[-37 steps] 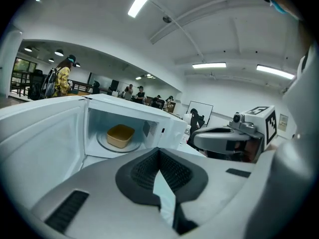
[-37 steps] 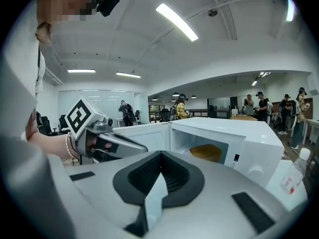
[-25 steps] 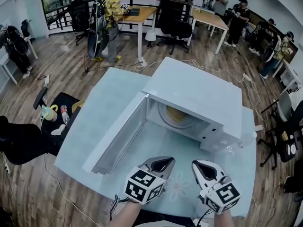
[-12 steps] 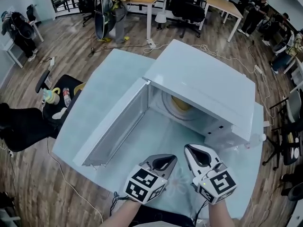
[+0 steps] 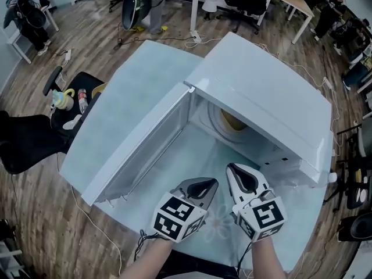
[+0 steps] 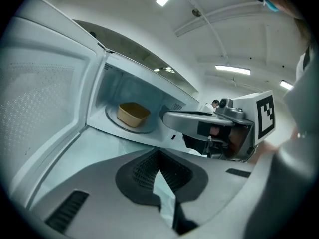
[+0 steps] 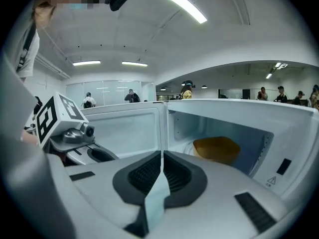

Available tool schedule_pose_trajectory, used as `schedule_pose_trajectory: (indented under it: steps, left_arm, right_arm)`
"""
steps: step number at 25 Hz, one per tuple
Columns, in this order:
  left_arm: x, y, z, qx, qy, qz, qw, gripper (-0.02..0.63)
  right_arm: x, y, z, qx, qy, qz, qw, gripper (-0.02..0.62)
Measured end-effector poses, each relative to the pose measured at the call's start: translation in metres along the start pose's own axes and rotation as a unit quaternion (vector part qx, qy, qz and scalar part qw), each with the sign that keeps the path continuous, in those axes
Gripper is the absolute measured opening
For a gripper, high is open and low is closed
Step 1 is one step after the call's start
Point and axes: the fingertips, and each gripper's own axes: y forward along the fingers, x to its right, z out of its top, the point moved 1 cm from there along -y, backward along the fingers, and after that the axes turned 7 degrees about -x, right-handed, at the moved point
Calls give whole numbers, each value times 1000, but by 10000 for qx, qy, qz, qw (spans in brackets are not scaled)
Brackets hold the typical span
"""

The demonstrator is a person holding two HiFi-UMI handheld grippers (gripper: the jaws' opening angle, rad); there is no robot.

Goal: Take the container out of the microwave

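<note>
Left tool (image 5: 201, 186) and right tool (image 5: 242, 176), apparently shut, angle down toward microwave (image 5: 273, 97).

Head view steeply down onto microwave (image 5: 267, 97), both gripper views close, facing its open cavity.

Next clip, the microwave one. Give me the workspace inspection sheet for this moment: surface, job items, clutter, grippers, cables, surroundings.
Surface: pale blue-green table, bare beside the appliance.
Job's things: white microwave on the table, with its door swung wide open. The tan container sits on the turntable inside, untouched.
Clutter: nothing seen on the table.
Grippers: left gripper and right gripper are both shut and empty, side by side in front of the open cavity and outside it.
Cables: white cable lies on the floor beyond the table.
Surroundings: wood floor, a black chair at the left, desks and people farther off.
</note>
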Motion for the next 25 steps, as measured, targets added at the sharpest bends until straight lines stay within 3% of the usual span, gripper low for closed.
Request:
schedule_pose_trajectory:
  steps: [9,12,25]
  left_arm:
    - [-31,3,7,161,-329,352,9987,12]
    - [-41,5,6,130,-486,418,9979,12]
    - [-57,32,0,-83,-664,343,9972,12]
  right_arm:
    - [22,40,-9,-285,6,-65,9996,14]
    - [20,53,-12,-418,-198,-33,9989,98]
    - [78,103,-8,-831,-1372,-1116,9807,164]
